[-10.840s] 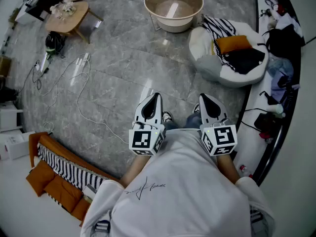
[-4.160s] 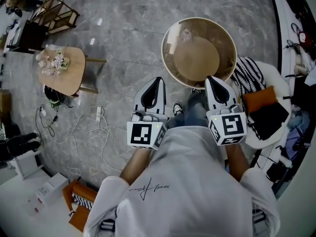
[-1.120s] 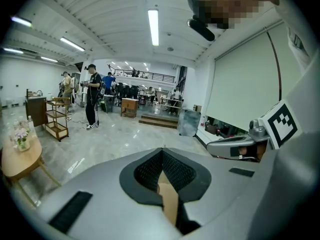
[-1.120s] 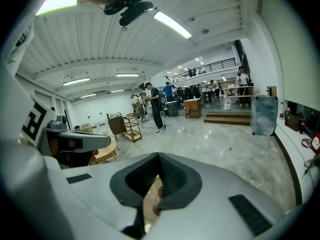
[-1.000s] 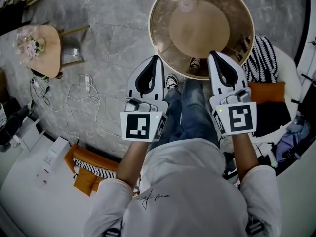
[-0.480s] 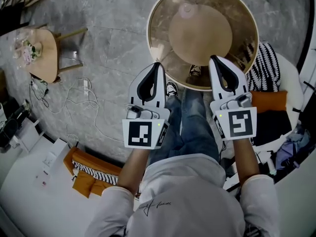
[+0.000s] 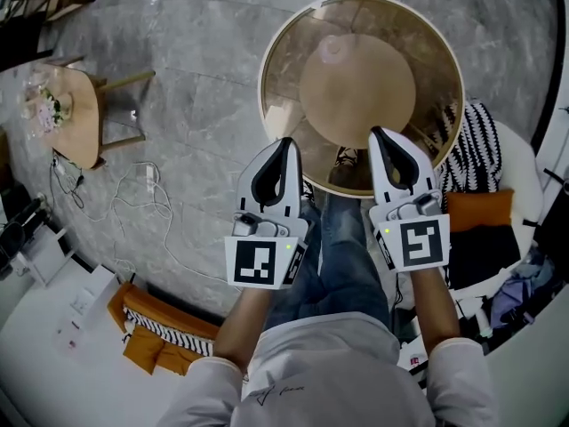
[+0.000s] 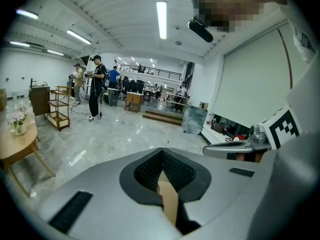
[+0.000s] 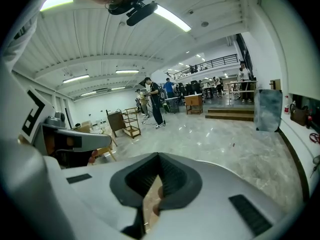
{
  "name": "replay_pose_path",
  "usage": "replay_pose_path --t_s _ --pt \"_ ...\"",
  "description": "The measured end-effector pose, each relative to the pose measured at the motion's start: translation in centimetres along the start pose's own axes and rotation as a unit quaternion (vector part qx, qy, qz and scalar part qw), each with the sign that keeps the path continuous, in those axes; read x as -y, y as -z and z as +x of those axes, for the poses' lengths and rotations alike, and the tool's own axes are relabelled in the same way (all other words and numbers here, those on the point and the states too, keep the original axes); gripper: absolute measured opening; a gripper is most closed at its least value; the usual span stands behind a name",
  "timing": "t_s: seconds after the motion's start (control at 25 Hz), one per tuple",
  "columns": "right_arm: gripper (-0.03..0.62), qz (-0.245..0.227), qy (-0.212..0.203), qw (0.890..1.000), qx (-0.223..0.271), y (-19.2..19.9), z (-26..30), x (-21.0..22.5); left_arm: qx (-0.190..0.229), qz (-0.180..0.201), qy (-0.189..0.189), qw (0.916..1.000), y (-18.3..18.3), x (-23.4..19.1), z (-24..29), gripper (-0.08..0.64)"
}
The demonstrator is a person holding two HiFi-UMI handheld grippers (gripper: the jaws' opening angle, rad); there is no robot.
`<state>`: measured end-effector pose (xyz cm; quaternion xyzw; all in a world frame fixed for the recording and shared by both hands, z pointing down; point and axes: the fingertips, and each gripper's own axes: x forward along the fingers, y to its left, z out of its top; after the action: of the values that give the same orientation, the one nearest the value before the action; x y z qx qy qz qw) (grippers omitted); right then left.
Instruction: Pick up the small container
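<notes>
A small pale translucent container (image 7: 331, 48) stands on the far left part of a round glass-topped table (image 7: 283, 38) with a tan disc beneath the glass. My left gripper (image 7: 286, 140) and right gripper (image 7: 377, 132) are held side by side, with their tips over the table's near rim, well short of the container. Both have their jaws together with nothing between them. In the left gripper view the left gripper (image 8: 161, 151) points out over the hall floor. The right gripper (image 9: 159, 156) does the same in its own view. Neither gripper view shows the container.
A small wooden side table with flowers (image 7: 67, 118) and loose cables (image 7: 133, 194) lie to the left. A white beanbag with striped cloth (image 7: 476, 145) and an orange cushion (image 7: 471, 212) crowd the table's right side. People (image 8: 95, 86) stand far off in the hall.
The round table has slid lower and nearer in the head view. Both grippers have come down together, and their tips now overlap its near rim. The jaws stayed together.
</notes>
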<state>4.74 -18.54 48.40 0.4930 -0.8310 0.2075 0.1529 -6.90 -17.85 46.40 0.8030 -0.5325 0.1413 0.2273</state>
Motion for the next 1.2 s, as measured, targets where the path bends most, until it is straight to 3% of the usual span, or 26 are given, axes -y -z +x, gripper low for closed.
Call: replay_pose_path --t_s 0.48,0.72,1.2 --pt "0.015 0.012 0.006 1.000 0.002 2.9 3.8 2.6 -0.017 0.001 0.000 0.9999 3.0 -0.8 3.6 0.015" --pt "0.015 0.011 0.001 1.000 0.000 4.1 5.9 3.2 -0.014 -0.023 -0.006 0.9996 4.2 -1.7 5.2 0.015" --pt "0.015 0.008 -0.001 1.000 0.002 6.7 10.0 4.5 -0.011 -0.002 -0.023 0.9997 5.9 -5.4 8.4 0.015"
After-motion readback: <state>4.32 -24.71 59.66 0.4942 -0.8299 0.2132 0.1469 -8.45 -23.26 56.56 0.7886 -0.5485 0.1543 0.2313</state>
